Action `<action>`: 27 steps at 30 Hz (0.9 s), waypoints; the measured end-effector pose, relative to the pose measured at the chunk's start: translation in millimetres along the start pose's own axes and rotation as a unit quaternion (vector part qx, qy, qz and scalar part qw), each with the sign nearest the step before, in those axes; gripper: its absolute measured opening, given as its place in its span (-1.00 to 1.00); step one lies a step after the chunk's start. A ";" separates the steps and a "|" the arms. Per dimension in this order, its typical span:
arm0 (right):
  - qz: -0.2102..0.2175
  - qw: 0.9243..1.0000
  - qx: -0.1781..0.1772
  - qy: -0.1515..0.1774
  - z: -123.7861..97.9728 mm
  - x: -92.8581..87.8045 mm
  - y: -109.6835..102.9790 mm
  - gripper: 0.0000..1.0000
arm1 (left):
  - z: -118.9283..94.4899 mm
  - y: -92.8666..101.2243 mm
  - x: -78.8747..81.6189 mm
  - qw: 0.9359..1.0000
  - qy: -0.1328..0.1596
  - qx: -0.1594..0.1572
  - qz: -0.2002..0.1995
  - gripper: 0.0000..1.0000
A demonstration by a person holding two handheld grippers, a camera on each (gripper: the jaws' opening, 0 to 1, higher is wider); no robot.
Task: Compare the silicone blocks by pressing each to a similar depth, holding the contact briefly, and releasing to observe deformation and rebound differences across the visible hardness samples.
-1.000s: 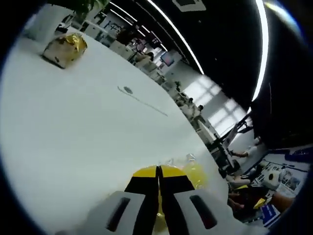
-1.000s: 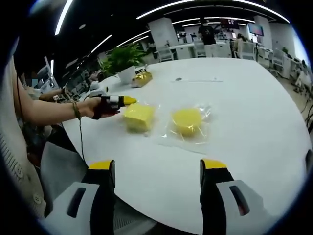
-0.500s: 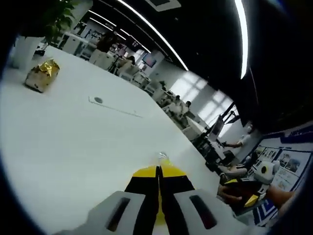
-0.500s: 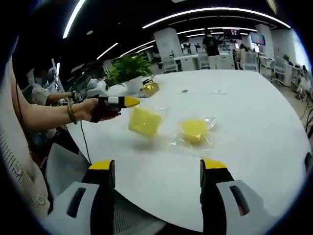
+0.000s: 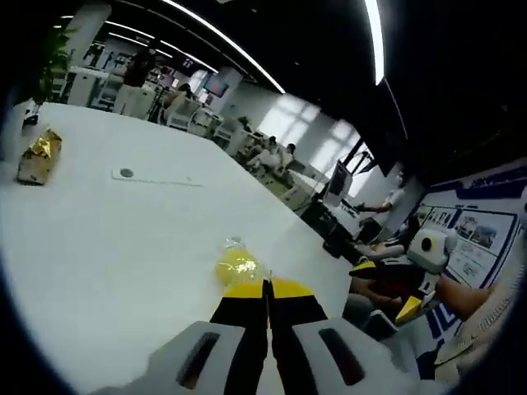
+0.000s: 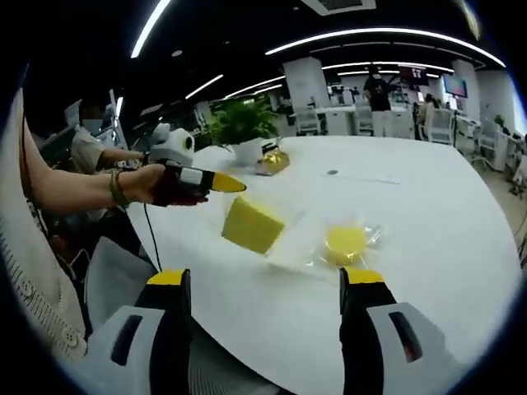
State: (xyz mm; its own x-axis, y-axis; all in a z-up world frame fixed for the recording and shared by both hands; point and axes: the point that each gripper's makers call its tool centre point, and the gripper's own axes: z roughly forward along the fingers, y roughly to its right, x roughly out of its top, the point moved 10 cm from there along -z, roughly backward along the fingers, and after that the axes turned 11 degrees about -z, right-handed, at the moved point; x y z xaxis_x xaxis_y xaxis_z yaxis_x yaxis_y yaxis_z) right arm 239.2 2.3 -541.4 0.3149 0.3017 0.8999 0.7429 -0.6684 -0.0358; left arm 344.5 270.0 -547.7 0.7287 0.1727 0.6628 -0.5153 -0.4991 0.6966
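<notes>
In the left gripper view, the left gripper has its two yellow-tipped jaws pressed together with no gap between them. What they may be pinching is not visible from this angle. Just past the tips, a round yellow block in a clear bag lies on the white table. Farther off on the table a gold foil packet sits near the far edge, well apart from the block, with a small round inset in the tabletop between them. Beyond the table's edge there are people seated at desks.

The right gripper view shows more. The right gripper has its jaws spread wide with nothing between them, hovering over the near side of the table. The left gripper comes in from the left, held in the person's hand. A square yellow block in clear plastic hangs tilted just below its tip, lifted off the table — the gripper seems to grip the plastic wrap, though the contact itself is too small to make out. The round block lies flat on the table beside it, to the right. Behind them stand a potted plant and the gold packet.
</notes>
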 end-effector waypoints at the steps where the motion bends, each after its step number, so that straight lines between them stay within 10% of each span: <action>1: -0.005 1.000 0.003 0.001 1.3 2.1 0.1 0.39 | -1.7 3.9 1.5 1.000 -0.003 -0.004 0.012 -1.00; 12: -0.061 0.997 0.041 0.005 24.9 30.4 4.9 0.42 | -16.6 51.9 29.3 0.996 0.002 -0.060 0.062 -1.00; 27: -0.105 0.988 0.116 -0.011 64.1 58.0 8.2 0.39 | -27.8 77.7 29.0 0.984 -0.046 -0.100 0.141 -1.00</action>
State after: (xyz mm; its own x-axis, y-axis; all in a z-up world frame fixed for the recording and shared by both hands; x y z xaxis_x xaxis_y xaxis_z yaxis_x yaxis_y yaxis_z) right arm 301.4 57.9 -517.3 0.1502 0.4345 0.8880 0.9082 -0.4156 0.0497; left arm 313.1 259.9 -466.7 0.5777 -0.0306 0.8157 -0.7742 -0.3372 0.5356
